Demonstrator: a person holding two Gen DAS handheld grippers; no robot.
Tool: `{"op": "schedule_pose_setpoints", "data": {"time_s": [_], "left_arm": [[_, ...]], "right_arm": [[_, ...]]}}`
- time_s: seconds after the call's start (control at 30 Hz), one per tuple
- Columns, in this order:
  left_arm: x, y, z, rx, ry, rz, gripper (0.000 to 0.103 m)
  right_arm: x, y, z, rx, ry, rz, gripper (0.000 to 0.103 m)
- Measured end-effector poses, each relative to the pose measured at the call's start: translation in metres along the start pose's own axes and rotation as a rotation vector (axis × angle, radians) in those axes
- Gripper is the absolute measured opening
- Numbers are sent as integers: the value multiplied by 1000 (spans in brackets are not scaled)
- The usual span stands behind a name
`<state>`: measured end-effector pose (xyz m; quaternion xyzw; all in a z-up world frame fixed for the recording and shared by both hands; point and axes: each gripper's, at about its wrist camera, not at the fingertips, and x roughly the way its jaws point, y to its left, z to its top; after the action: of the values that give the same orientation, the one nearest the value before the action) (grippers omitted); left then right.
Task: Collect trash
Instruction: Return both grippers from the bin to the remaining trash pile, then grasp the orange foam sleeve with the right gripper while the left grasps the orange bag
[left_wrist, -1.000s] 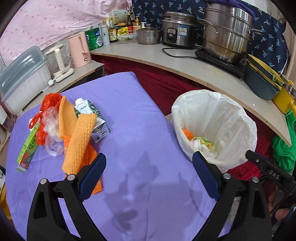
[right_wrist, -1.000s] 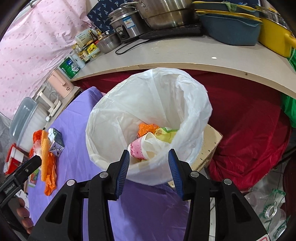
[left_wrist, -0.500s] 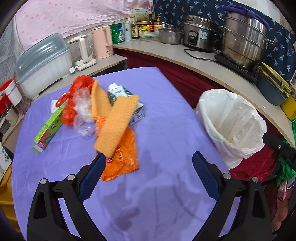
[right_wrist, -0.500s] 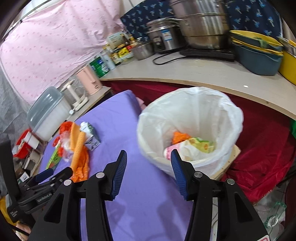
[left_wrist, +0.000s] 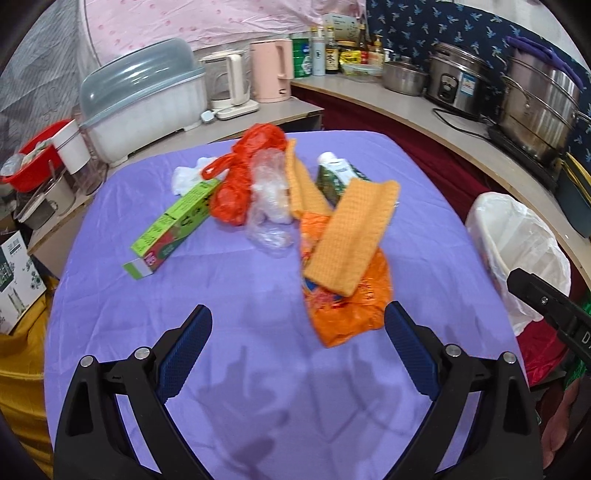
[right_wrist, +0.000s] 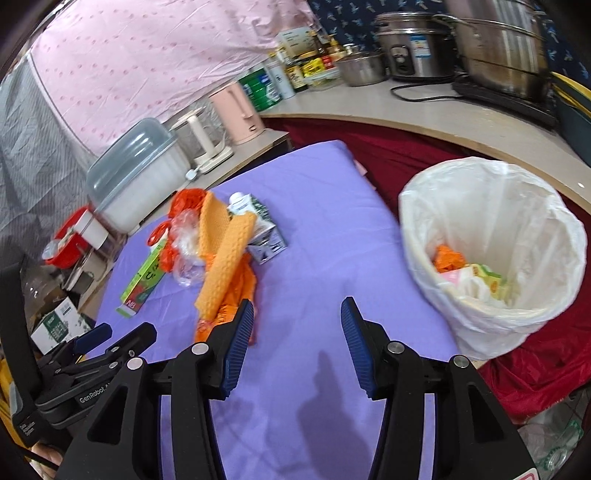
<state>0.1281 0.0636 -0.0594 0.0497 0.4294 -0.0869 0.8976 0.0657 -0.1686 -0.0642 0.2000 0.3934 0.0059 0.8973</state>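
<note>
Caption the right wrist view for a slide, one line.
Open right gripper above the purple table, between a litter pile topped by an orange knitted cloth and the white-lined bin.

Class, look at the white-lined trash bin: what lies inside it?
Inside the trash bin: an orange scrap, a yellow-green wrapper and something pink and white. Anything beneath them is covered.

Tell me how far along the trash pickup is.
Partly done: the lined bin already holds some scraps. Nothing is in hand; the left gripper and right gripper are both open and empty. Left on the purple table: the orange bag, milk carton, green box, and clear wrap.
</note>
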Motion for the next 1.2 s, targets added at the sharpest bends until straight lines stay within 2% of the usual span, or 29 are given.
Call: {"op": "schedule_pose_setpoints", "data": {"time_s": [0.3,0.7,0.8,0.87,0.93,1.0,1.2], "left_arm": [[17,40,-2,-61,30,30,90],[41,64,-1,-101,64,40,90],[45,65,-1,-104,72,37,90],[48,64,-1,-104,76,35,90],[50,62,-1,-101,79,30,90],[51,58,0,-97,81,22,90],[55,35,1,-79,92,-22,90]], "right_arm": [[52,47,10,-60,57,41,49],[113,73,14,-70,128,56,48],[123,74,15,-64,139,60,41],[129,75,15,-66,149,64,23],[130,74,15,-63,149,70,16],[124,70,17,-58,133,71,12],[90,46,29,-18,59,57,11]]}}
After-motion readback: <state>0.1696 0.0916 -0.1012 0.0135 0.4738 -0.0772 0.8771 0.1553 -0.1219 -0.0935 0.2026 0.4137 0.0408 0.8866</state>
